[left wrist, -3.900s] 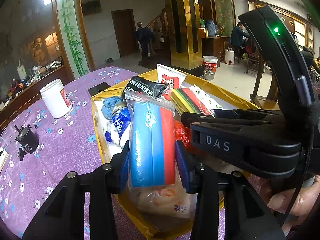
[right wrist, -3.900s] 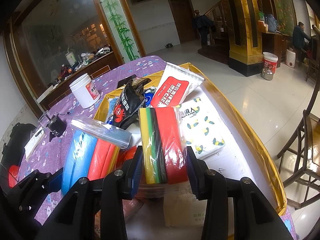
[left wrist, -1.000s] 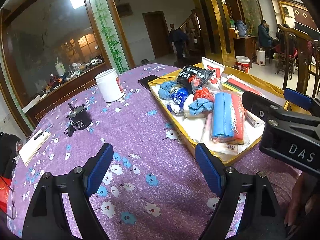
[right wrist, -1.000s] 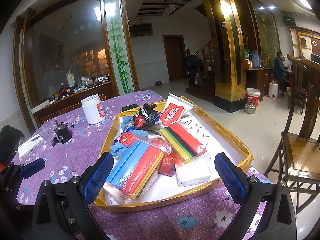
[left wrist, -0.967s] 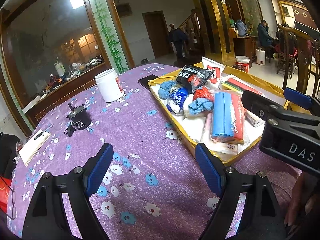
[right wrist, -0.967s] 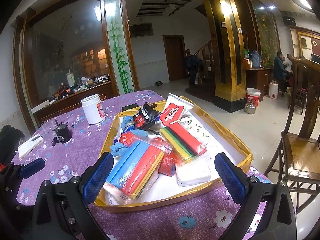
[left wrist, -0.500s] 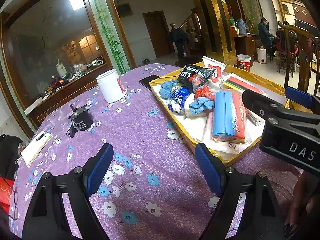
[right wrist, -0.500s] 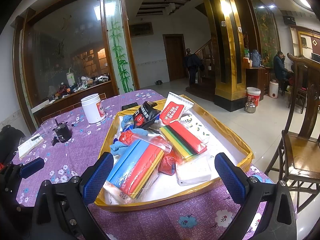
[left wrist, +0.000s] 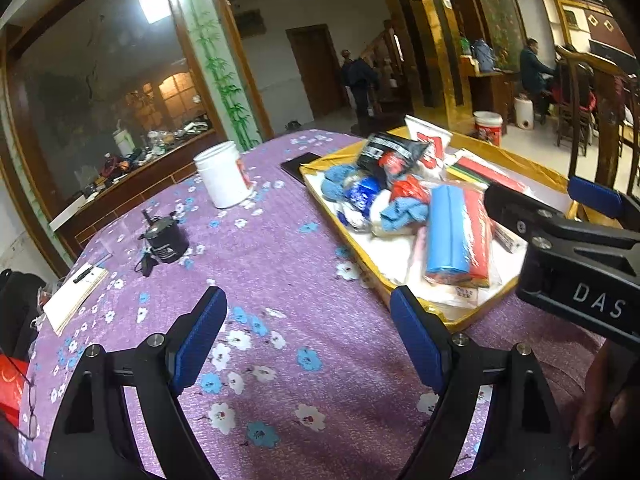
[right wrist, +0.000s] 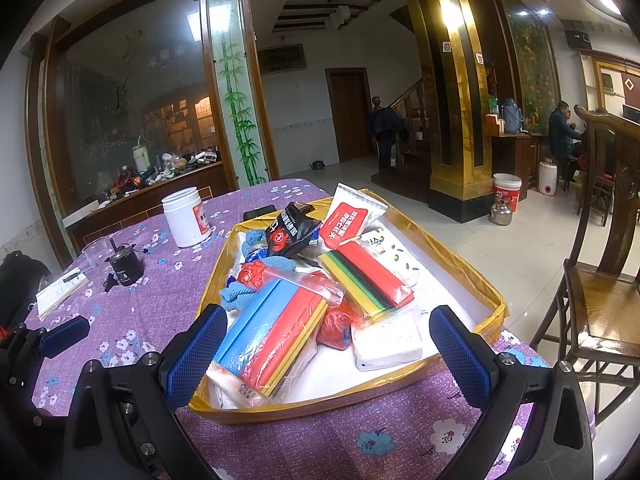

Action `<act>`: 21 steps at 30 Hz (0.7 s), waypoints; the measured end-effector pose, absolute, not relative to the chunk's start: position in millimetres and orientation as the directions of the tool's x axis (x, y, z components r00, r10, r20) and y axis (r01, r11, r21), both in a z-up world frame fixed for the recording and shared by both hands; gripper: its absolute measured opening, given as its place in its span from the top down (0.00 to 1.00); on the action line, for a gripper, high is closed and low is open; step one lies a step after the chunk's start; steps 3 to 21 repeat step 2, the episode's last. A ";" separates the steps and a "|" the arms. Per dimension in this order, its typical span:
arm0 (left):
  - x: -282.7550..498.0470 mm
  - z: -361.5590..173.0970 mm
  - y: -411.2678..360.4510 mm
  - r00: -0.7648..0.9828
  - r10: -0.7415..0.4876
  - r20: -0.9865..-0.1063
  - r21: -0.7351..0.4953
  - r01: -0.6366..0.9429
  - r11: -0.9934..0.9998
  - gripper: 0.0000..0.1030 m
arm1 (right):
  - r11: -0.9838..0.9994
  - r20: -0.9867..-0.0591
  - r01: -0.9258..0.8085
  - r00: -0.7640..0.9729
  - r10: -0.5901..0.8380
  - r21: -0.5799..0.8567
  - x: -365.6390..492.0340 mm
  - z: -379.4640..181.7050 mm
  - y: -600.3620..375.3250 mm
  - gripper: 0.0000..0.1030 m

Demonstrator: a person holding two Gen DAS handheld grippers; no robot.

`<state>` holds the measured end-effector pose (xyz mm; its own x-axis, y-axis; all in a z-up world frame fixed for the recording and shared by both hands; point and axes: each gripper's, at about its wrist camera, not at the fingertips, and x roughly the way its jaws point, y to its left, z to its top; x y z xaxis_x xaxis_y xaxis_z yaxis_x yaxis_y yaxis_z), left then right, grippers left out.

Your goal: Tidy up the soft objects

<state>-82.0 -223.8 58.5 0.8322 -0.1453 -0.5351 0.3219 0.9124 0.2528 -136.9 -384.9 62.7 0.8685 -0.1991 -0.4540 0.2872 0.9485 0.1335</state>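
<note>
A gold-edged tray (right wrist: 472, 280) holds several soft items: a bagged blue-and-red sponge pack (right wrist: 276, 332), a bagged yellow-green-red sponge pack (right wrist: 368, 276), a white tissue pack (right wrist: 388, 344), a blue cloth (right wrist: 236, 292), a black snack bag (right wrist: 292, 232) and a red-and-white pouch (right wrist: 348, 216). My right gripper (right wrist: 326, 354) is open and empty, held before the tray's near edge. My left gripper (left wrist: 308, 338) is open and empty over the purple cloth, left of the tray (left wrist: 460, 320). The blue-and-red pack (left wrist: 456, 236) also shows in the left wrist view.
On the purple flowered tablecloth (left wrist: 260, 260) stand a white jar (left wrist: 224, 180) and a small black device (left wrist: 164, 236), with a notepad (left wrist: 72, 300) at the left edge and a dark phone (left wrist: 300, 164) behind the tray. A wooden chair (right wrist: 600, 280) stands to the right.
Both grippers have let go of the sponge packs, which now lie in the tray, and have drawn back and opened wide. In the last second they barely move.
</note>
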 end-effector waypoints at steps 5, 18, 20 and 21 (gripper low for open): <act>-80.0 58.0 -223.2 0.825 -0.150 -0.545 0.246 0.329 0.912 0.18 | 0.949 -0.454 0.287 0.868 -0.199 0.134 -136.6 62.7 -384.8 0.01; -80.0 58.0 -223.2 0.825 -0.150 -0.545 0.246 0.329 0.912 0.18 | 0.949 -0.454 0.287 0.868 -0.199 0.134 -136.6 62.7 -384.8 0.01; -80.0 58.0 -223.2 0.825 -0.150 -0.545 0.246 0.329 0.912 0.18 | 0.949 -0.454 0.287 0.868 -0.199 0.134 -136.6 62.7 -384.8 0.01; -80.0 58.0 -223.2 0.825 -0.150 -0.545 0.246 0.329 0.912 0.18 | 0.949 -0.454 0.287 0.868 -0.199 0.134 -136.6 62.7 -384.8 0.01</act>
